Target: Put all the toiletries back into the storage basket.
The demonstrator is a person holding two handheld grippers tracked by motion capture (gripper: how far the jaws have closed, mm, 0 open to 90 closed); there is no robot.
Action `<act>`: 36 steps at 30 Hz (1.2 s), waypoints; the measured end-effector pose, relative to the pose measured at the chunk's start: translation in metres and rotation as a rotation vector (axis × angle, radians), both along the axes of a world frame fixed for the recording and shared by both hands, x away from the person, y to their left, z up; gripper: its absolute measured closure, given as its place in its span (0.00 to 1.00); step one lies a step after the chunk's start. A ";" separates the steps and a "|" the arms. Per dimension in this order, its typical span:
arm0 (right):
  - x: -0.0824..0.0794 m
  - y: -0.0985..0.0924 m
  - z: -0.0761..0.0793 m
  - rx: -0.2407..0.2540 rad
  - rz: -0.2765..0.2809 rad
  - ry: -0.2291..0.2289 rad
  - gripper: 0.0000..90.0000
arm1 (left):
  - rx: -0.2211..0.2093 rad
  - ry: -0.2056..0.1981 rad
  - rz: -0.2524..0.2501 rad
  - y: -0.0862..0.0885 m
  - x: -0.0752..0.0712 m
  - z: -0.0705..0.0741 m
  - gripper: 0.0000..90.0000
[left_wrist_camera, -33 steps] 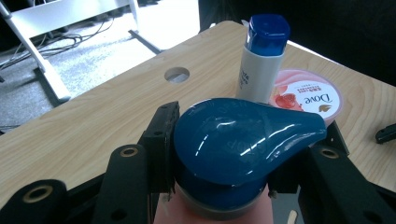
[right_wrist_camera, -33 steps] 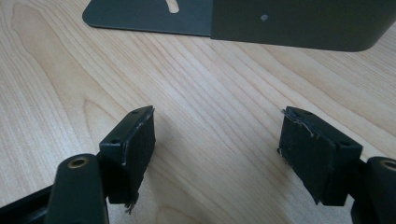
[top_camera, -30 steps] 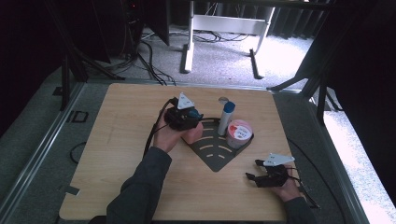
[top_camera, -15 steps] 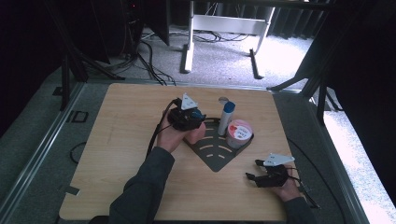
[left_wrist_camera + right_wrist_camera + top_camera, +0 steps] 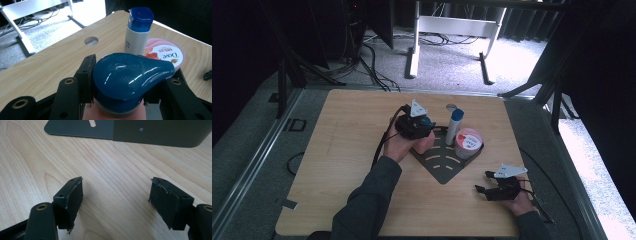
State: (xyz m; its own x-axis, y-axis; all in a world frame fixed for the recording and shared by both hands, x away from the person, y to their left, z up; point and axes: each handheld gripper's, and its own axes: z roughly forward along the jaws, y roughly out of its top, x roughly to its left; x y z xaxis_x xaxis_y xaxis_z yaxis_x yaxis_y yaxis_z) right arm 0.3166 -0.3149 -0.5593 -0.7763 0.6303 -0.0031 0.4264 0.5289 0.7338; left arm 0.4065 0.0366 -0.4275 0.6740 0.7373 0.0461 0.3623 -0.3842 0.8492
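The left hand-held gripper (image 5: 418, 126) is clamped on a bottle with a blue teardrop cap (image 5: 130, 75); its jaws squeeze the cap from both sides, about halfway shut. The bottle is right at the edge of the dark rack (image 5: 442, 167), so the job looks like putting it in the rack. Just past this gripper stand a white tube with a blue lid (image 5: 138, 32) and a pink tub (image 5: 165, 53). Next, the bottle needs to go down beside them without knocking them. The right hand-held gripper (image 5: 117, 202) rests on the wooden surface (image 5: 347, 130), jaws apart, holding nothing.
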 end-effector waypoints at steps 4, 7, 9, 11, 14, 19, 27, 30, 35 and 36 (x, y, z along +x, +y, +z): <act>0.000 0.000 0.000 0.000 0.000 0.000 0.29 | -0.003 0.001 0.000 -0.002 0.001 -0.001 0.59; 0.000 0.000 0.000 0.000 0.000 0.000 0.29 | 0.003 0.002 0.000 -0.004 0.002 -0.002 0.59; 0.000 0.000 0.000 0.000 0.000 0.000 0.29 | 0.000 0.002 0.001 -0.004 0.003 -0.002 0.59; 0.000 0.000 0.000 0.000 0.001 0.000 0.29 | -0.005 0.004 0.003 -0.005 0.004 -0.003 0.59; 0.000 0.000 0.000 0.000 0.000 0.000 0.29 | -0.007 0.007 0.004 -0.006 0.005 -0.003 0.59; 0.000 0.000 0.000 0.000 0.000 0.000 0.29 | -0.009 0.009 0.007 -0.008 0.007 -0.005 0.59; 0.000 0.000 0.000 0.000 0.000 0.000 0.29 | -0.005 0.017 0.012 -0.011 0.010 -0.008 0.59; 0.000 0.000 0.000 0.000 0.000 0.000 0.29 | -0.008 0.021 0.015 -0.011 0.012 -0.010 0.59; 0.000 0.000 0.000 0.001 0.000 0.000 0.29 | -0.012 0.027 0.021 -0.014 0.015 -0.013 0.59; 0.000 0.000 0.000 0.000 0.000 0.000 0.29 | -0.015 0.028 0.023 -0.014 0.016 -0.013 0.59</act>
